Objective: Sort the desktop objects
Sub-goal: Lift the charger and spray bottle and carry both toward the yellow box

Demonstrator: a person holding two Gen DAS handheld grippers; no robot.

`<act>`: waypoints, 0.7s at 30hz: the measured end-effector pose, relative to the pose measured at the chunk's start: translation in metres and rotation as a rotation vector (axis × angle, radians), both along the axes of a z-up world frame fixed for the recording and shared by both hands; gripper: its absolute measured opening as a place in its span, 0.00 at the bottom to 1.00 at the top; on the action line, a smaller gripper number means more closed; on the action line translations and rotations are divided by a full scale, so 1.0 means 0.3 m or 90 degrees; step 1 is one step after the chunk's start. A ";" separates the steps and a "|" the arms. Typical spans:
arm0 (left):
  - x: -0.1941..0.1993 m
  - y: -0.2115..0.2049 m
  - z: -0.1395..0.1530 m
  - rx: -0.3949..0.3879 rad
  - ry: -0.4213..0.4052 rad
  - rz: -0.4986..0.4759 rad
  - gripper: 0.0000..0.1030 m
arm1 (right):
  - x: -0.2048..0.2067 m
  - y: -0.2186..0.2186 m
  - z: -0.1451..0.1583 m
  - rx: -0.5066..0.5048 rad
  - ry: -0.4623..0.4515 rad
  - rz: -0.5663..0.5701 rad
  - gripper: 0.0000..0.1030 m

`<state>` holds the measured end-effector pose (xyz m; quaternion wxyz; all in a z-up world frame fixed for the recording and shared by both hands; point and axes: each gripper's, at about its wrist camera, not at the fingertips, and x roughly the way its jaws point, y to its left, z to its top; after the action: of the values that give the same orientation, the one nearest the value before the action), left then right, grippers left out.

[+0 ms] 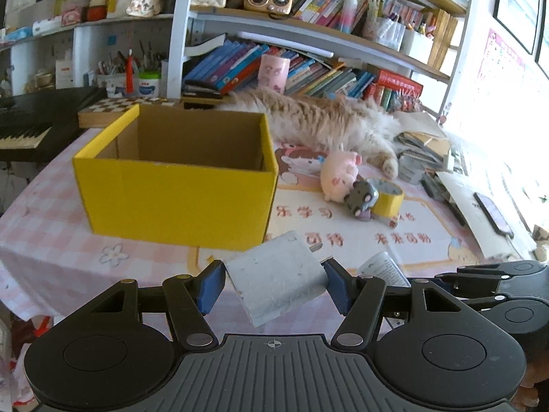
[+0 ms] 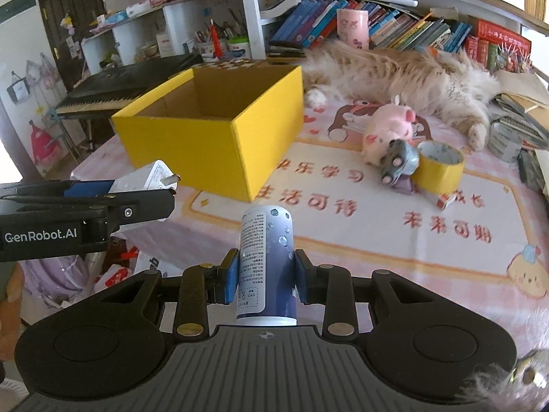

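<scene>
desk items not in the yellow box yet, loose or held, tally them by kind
Held in a hand-held gripper: 2 (white charger plug, blue spray can)
Soft toys: 1 (pink plush pig)
Toy cars: 1
Tape rolls: 1 (yellow)
Total: 5

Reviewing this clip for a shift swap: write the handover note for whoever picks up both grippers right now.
Left gripper: shut on the white charger plug, held in the air short of the yellow box.
Right gripper: shut on the blue spray can, also short of the box.
Done: both items picked up; the visible part of the box interior shows nothing inside.
Left: drop both in the box, then fetch the pink plush, toy car and yellow tape roll lying together beside the cat.
</scene>
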<state>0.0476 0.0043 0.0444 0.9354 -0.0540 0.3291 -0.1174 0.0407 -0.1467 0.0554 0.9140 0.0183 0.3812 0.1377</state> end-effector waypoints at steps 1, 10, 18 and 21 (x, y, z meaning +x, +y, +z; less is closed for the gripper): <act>-0.012 0.011 -0.003 0.002 0.003 -0.003 0.62 | -0.012 0.016 -0.004 0.002 0.002 -0.001 0.29; -0.095 0.110 -0.026 0.018 0.023 -0.011 0.62 | -0.084 0.138 -0.043 0.019 0.016 -0.005 0.29; -0.129 0.166 -0.030 0.020 0.024 -0.003 0.62 | -0.090 0.216 -0.048 0.018 0.021 0.018 0.29; -0.131 0.176 -0.029 0.022 0.022 -0.004 0.62 | -0.093 0.239 -0.050 0.016 0.020 0.025 0.29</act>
<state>0.0082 0.0571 0.0358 0.9299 -0.0389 0.3477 -0.1137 0.0129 -0.0751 0.0404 0.9047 0.0246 0.3942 0.1600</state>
